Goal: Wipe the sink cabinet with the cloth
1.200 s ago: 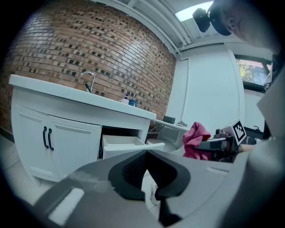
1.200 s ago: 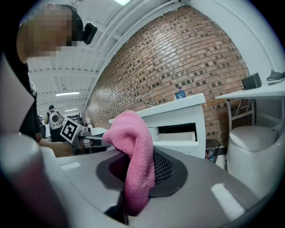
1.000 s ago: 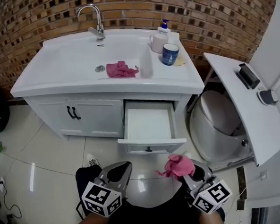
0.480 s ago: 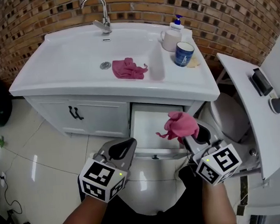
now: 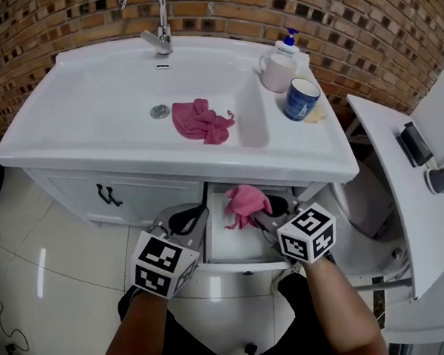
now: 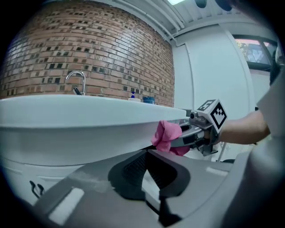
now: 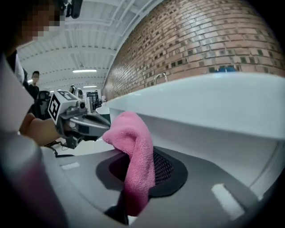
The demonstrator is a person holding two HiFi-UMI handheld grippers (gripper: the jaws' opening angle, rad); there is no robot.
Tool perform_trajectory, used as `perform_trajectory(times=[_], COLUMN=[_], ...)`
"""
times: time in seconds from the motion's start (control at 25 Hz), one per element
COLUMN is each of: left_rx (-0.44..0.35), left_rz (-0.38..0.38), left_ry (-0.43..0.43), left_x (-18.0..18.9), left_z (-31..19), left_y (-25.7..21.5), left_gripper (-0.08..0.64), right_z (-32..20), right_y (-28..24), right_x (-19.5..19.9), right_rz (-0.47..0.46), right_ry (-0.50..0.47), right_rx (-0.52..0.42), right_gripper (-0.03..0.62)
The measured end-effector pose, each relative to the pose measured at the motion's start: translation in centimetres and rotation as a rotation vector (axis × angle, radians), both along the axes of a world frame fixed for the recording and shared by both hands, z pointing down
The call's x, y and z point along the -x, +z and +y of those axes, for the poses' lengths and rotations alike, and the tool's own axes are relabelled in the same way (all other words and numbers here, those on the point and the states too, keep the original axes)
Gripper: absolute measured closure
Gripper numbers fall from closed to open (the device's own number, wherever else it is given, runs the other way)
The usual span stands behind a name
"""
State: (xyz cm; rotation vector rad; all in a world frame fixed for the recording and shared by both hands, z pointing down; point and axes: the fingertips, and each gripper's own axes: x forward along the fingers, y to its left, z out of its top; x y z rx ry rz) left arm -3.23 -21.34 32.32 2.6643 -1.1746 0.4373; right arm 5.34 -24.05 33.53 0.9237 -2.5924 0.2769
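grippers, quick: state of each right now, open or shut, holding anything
left gripper: jaws shut, nothing between them
right gripper: jaws shut on the pink cloth

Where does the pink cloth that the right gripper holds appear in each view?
Head view: cloth lower centre, over the open drawer.
Left gripper view: cloth right of centre, below the sink rim.
Right gripper view: cloth centre foreground.
Shared landmark: the faucet.
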Motion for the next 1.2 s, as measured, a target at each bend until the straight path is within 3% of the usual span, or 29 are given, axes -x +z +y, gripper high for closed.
perform_trajectory(times=[0.16,0.32,0.56,0.68,0.96,1.2], left_rx=[0.036,0.063,0.056,0.089,0.147,0.124], left_rz=[0.059,0.100,0.102,0.146,0.158,0.159], left_ry=[0.006,0.017,0.043,0.044,0.043,0.071], left_x=[1.1,1.5,2.3,2.5,2.1,1.2], left_z=[-2.0,-3.3,-3.9,-3.5,-2.9,-2.4], left_y=[2.9,6.4,10.6,11.6,13.6,12.9], left_gripper=[0.554,0.554,0.554,0.554,0.554,0.554], right_z=[-1.5,-2.6,-3.8,-4.2,-4.1,-3.8], right_y=[2.8,4.8,8.0,9.3,10.5,9.1], right_x=[0.1,1.4,3.6,3.7,0.0,-4.6], right_rz=[0.111,0.158,0.212,0.262,0.390,0.517], right_ry=[-0.022,-0.065,-0.126,-0.132,-0.092,-0.038], right_rx=[0.027,0.040,0.051,0.050,0.047,0.023], right_gripper=[0.512,0.512,0.511,0.512,0.511,0.512])
